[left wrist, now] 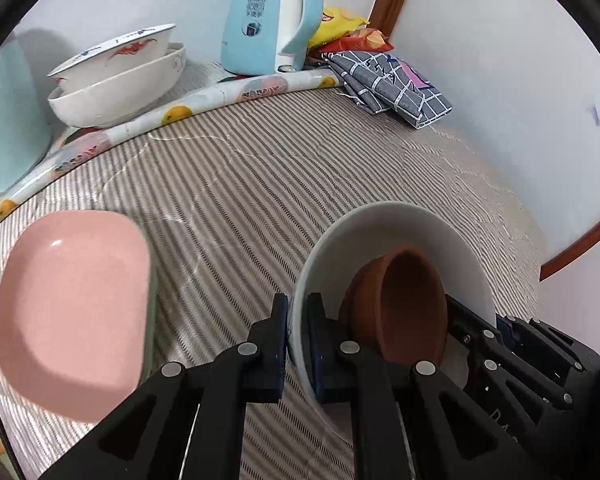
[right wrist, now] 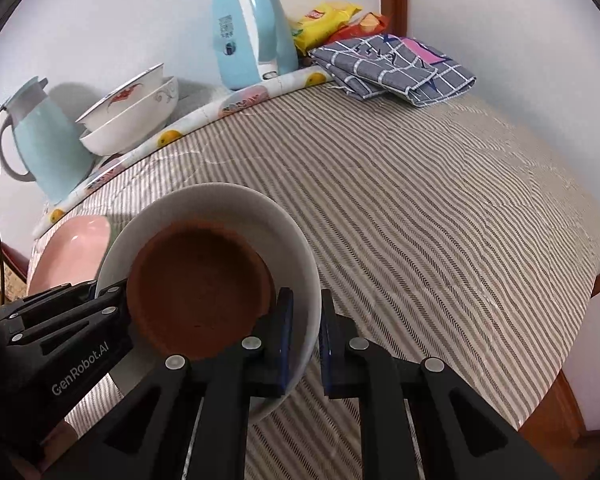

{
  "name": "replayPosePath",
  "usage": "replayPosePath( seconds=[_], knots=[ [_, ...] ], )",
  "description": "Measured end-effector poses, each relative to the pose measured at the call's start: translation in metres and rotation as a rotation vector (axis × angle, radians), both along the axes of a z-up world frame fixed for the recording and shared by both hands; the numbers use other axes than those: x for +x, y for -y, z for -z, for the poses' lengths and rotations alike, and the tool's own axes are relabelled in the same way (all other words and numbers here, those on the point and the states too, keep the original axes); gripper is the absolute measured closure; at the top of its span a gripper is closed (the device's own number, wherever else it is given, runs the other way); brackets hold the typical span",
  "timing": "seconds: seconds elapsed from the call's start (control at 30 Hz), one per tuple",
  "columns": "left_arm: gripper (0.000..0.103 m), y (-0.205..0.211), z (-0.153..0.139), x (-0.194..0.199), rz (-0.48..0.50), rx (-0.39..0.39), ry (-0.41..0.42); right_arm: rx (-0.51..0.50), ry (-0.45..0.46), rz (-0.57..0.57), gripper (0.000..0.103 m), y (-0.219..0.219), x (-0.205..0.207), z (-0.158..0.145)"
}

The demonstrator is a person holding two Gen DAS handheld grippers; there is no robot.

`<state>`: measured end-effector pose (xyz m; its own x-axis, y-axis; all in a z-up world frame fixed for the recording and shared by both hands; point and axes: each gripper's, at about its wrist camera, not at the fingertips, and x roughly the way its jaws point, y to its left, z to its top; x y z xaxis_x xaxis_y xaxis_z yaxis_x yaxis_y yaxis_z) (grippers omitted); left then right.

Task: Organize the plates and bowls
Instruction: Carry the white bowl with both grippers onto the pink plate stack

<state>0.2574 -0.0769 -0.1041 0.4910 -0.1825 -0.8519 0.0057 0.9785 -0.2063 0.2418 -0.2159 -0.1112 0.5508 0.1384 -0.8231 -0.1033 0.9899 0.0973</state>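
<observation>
— Where are we standing with the white bowl (right wrist: 204, 208)?

— We are pinching its rim from both sides, left gripper (left wrist: 298, 344) and right gripper (right wrist: 304, 344) each narrowed onto it, the brown bowl (right wrist: 200, 292) nested inside, near the table's front.

— Next?

— Probably we are carrying both toward the pink plate (left wrist: 72, 312) at left, keeping level.

Soft, even daylight fills both views. The glossy pink square plastic plate (left wrist: 72, 316) carries a small white glare spot. A grey shadow falls on the wall behind the stacked white ceramic bowls (right wrist: 130, 116). Fisheye curvature bends the striped surface (right wrist: 420, 220), and black vignette rings the corners.
</observation>
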Motion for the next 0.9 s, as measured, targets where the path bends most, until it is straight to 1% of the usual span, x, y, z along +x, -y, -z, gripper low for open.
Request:
replayPosePath(
  seconds=[0.33,0.9],
  knots=[
    [0.093,-0.019,-0.018,-0.021,-0.033,-0.001,0.028,0.000,0.032,-0.028,0.092,-0.020,-0.020,-0.020],
    [0.093,-0.062,-0.032,-0.043,-0.083,-0.011,0.052,-0.010,0.062,-0.070,0.092,-0.065,-0.034,-0.037]
  ],
)
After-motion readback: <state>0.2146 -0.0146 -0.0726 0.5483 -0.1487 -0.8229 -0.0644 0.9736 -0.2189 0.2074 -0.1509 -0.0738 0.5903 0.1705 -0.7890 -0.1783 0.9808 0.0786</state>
